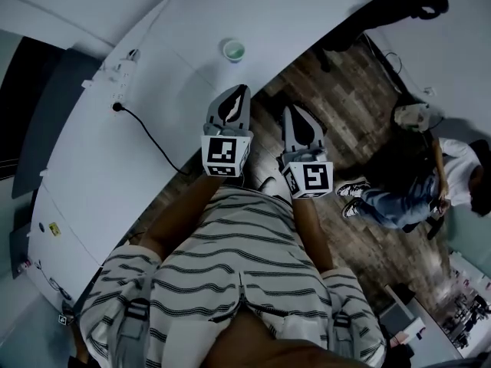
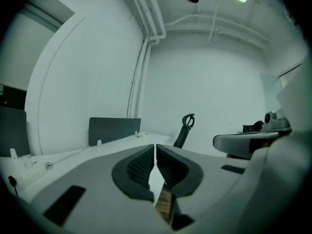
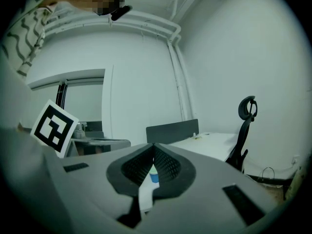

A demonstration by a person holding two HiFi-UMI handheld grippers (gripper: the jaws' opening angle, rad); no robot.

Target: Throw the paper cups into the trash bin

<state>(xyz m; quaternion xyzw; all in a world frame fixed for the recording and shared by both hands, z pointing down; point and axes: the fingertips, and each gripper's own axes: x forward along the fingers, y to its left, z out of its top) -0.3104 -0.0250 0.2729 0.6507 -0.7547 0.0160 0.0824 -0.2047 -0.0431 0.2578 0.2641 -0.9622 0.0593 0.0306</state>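
A paper cup (image 1: 233,50) with a pale green rim stands upright on the white curved table (image 1: 176,67), beyond both grippers. My left gripper (image 1: 239,90) hovers over the table's edge a short way from the cup, jaws shut and holding nothing. Beside it my right gripper (image 1: 294,112) is over the wood floor, jaws also closed at the tips. In the right gripper view the cup (image 3: 153,175) shows small and distant through the slit below the meeting tips of the right gripper (image 3: 153,145). The left gripper (image 2: 155,147) looks across the tabletop, and the cup is hidden there. No trash bin is in view.
A power strip (image 1: 121,71) with a black cable (image 1: 149,138) lies on the table at the left. A black office chair (image 1: 383,10) stands past the table's end. A person (image 1: 414,186) sits on the floor at the right. A grey divider panel (image 2: 114,129) rises at the table's far side.
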